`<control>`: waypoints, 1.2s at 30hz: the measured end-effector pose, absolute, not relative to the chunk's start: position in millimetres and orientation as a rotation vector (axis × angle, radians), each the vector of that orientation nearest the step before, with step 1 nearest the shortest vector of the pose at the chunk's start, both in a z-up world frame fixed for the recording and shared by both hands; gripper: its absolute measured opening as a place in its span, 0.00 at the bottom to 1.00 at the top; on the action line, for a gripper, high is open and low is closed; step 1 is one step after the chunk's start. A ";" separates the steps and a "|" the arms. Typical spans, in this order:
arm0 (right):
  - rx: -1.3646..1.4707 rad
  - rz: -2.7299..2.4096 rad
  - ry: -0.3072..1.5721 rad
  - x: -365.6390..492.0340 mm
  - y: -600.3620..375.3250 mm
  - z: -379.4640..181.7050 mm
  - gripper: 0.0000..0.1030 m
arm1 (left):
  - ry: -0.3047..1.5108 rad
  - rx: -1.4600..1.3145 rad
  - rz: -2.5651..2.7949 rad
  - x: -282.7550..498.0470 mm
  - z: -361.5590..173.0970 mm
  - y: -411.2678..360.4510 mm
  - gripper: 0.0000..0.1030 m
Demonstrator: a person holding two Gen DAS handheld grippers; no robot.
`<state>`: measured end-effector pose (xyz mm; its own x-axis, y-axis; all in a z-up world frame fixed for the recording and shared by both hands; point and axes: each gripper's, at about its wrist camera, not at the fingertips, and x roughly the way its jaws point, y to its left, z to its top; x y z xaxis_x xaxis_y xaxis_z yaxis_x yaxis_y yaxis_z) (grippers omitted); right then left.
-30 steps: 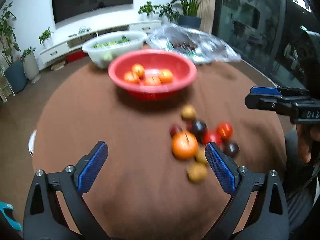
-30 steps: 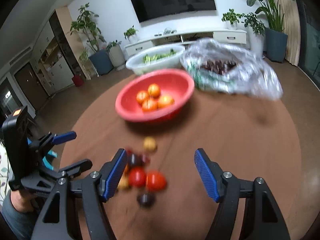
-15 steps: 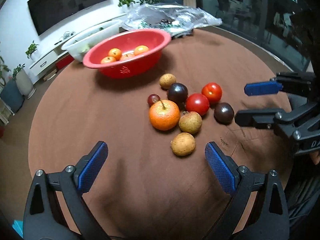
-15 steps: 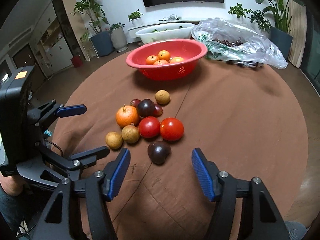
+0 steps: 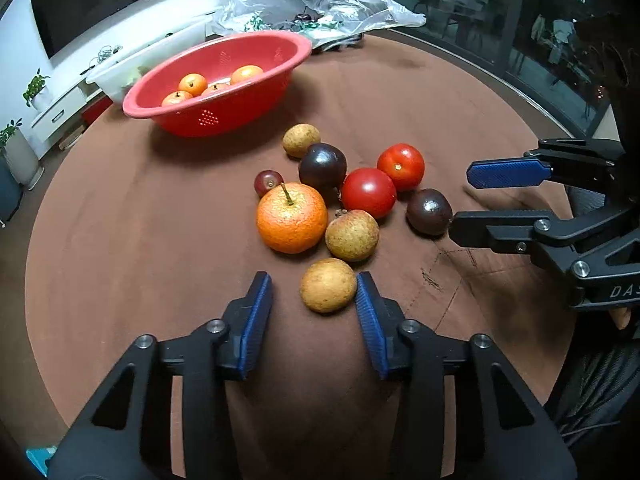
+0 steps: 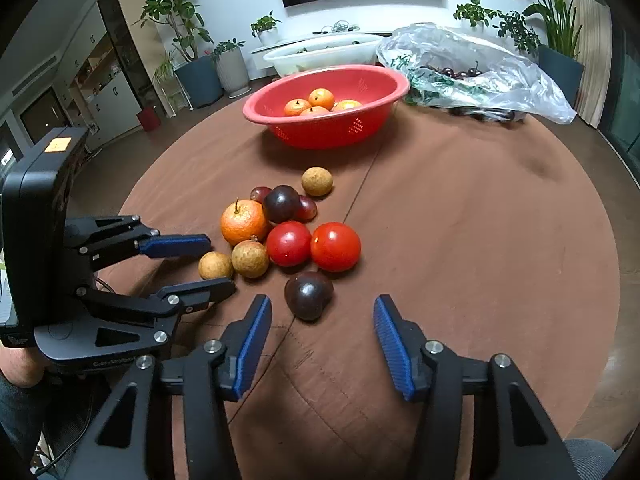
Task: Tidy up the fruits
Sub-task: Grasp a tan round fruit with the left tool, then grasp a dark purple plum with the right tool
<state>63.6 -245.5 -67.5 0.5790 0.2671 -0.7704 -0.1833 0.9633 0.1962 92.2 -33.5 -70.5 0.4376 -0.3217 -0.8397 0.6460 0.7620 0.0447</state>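
Your left tool (image 5: 315, 300) brackets the round tan longan fruit (image 5: 328, 285).
Its right pad touches; the left stands apart. Your right tool (image 6: 320, 332) gapes, empty, the dark purple plum (image 6: 308, 295) at 12 o'clock.

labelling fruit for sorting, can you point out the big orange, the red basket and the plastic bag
big orange (image 5: 291, 223), left wrist view, middle of its peel
red basket (image 6: 332, 126), right wrist view, front outer wall
plastic bag (image 6: 486, 64), right wrist view, crinkled top

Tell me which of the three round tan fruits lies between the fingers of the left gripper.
The tan fruit nearest the camera sits between the left gripper fingers; the other two lie farther, beyond the fingertips.
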 end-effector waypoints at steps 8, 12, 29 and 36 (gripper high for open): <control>0.095 0.275 0.929 67.3 -241.2 -70.3 0.53 | 0.946 0.341 -0.633 92.1 -69.9 -31.6 0.26; 0.092 0.278 0.937 69.5 -238.1 -71.9 0.52 | 0.949 0.287 -0.627 92.6 -68.6 -21.7 0.26; -0.006 0.223 0.972 82.0 -220.9 -78.7 0.37 | 0.923 0.153 -0.586 72.6 -56.6 10.1 0.26; -0.055 0.220 0.967 80.2 -213.9 -78.7 0.30 | 0.925 0.131 -0.568 70.6 -60.0 12.4 0.26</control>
<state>80.2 -213.9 -78.7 0.5478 0.1609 -0.8210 -0.2098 0.9764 0.0514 70.6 12.4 -60.0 0.4674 -0.4069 -0.7848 0.5162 0.8463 -0.1314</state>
